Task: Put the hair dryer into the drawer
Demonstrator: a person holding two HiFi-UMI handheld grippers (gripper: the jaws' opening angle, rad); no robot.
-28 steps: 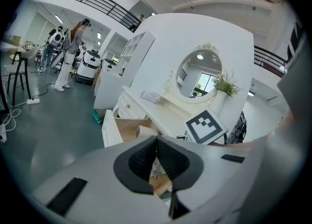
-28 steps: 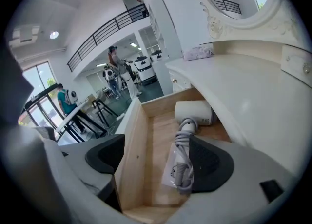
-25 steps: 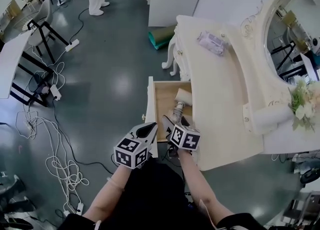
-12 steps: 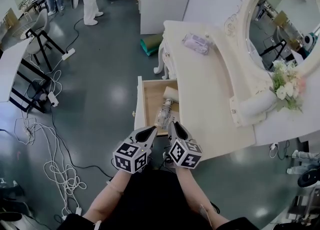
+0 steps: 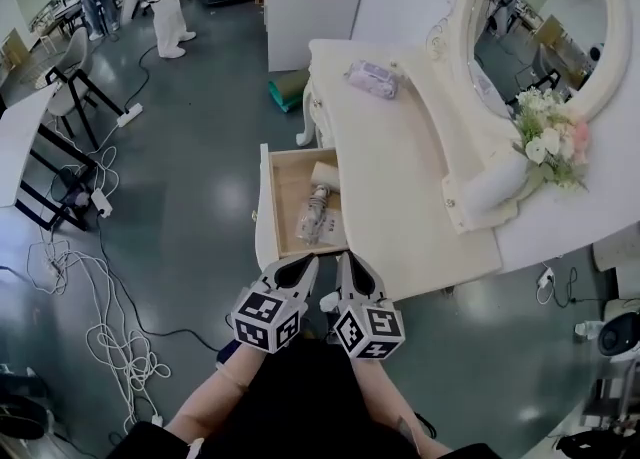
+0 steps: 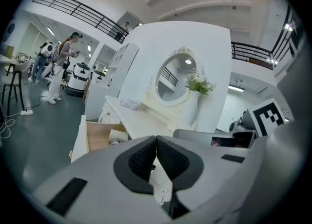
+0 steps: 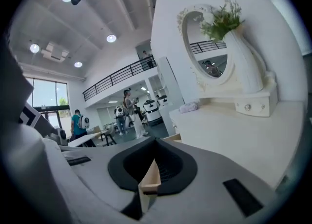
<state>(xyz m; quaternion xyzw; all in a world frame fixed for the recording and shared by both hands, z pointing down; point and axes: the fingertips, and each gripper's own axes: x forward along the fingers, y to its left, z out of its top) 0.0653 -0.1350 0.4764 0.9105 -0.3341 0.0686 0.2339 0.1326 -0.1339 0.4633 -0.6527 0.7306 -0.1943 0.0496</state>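
Now the hair dryer (image 5: 316,215) lies in the open drawer (image 5: 266,209), plainest in the head view. Just short of the drawer, the left gripper (image 5: 310,263) and the just-closed right gripper (image 5: 346,260) are clenched and empty. Beyond the drawer lies perhaps a wipes pack (image 5: 372,78).

No readable text or numbers; only square markers (image 5: 265,319) on left hand-held gripper (image 5: 303,265), right hand-held gripper (image 5: 350,263).

bright even light from round white ceiling lamps (image 7: 111,38); glare on the glossy grey floor (image 5: 228,192); gripper views bend, blacken at edges.
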